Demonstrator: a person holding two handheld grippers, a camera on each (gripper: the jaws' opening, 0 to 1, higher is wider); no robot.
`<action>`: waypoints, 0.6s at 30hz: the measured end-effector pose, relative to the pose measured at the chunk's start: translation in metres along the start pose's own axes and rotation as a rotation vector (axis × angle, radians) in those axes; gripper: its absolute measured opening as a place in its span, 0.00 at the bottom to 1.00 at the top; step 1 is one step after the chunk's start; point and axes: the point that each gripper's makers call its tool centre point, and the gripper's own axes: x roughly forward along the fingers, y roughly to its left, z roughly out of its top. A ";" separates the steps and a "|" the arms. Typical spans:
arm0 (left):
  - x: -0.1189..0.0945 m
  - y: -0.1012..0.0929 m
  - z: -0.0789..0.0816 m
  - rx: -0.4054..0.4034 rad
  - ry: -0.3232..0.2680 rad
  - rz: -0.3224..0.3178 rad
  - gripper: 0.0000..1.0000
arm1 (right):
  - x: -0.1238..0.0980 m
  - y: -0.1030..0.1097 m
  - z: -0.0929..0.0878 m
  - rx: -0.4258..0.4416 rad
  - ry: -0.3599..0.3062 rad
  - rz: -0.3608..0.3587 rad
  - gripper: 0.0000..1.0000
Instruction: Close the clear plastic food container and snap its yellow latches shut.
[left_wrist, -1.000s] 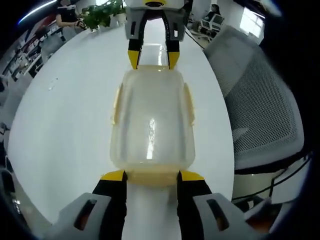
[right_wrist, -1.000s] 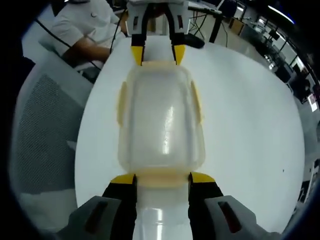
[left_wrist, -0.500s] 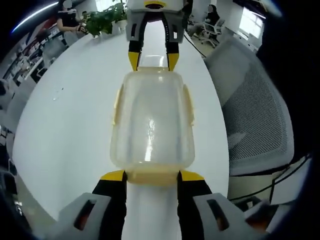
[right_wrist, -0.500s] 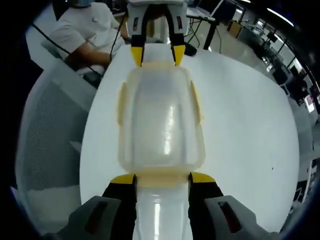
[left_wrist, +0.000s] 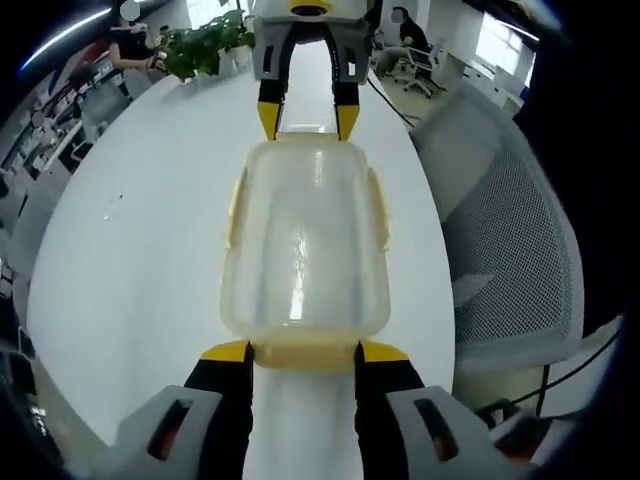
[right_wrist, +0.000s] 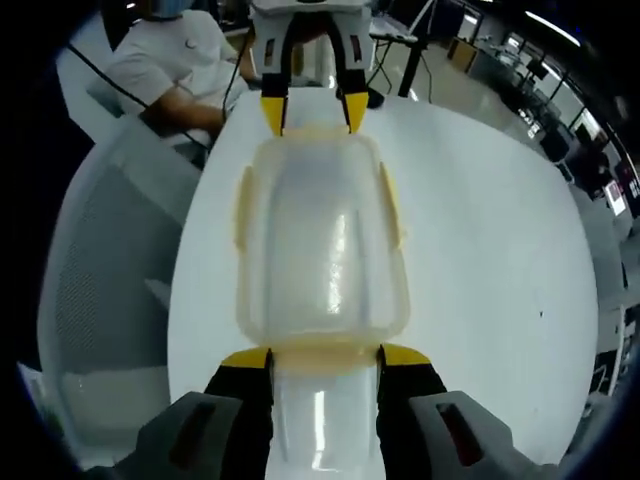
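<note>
- The clear plastic food container with a rounded rectangular lid (left_wrist: 303, 245) (right_wrist: 320, 245) sits on the round white desk (left_wrist: 140, 250) (right_wrist: 490, 250), nearer one edge of it, the edge where the grey mesh office chair (left_wrist: 520, 240) (right_wrist: 100, 260) stands.
- The lid lies on the container; nothing can be made out inside it through the cloudy plastic.
- Pale yellow latches run along the two long sides (left_wrist: 378, 205) (right_wrist: 392, 205); whether they are snapped down cannot be told.
- The left gripper (left_wrist: 304, 352) has its yellow-tipped jaws spread apart, one at each corner of the container's near short end, tips touching or just beside the rim.
- The right gripper (right_wrist: 324, 357) stands the same way at the opposite short end, jaws parted and straddling the rim.
- Each gripper appears in the other's view at the far end of the container (left_wrist: 305, 118) (right_wrist: 313, 110), yellow tips against the rim.
- A green potted plant (left_wrist: 205, 42) stands by the far edge of the desk in the left gripper view.
- A person in a white shirt (right_wrist: 175, 65) sits beyond the desk's edge in the right gripper view.
</note>
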 end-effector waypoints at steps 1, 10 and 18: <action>0.002 0.000 0.004 -0.004 -0.003 -0.002 0.38 | -0.001 0.000 -0.002 -0.003 0.002 -0.001 0.39; 0.012 -0.001 0.026 -0.008 -0.002 -0.006 0.38 | -0.007 -0.001 -0.027 -0.003 0.006 0.002 0.39; 0.023 -0.003 0.044 -0.016 0.006 -0.015 0.38 | -0.012 -0.001 -0.047 -0.002 0.007 0.011 0.39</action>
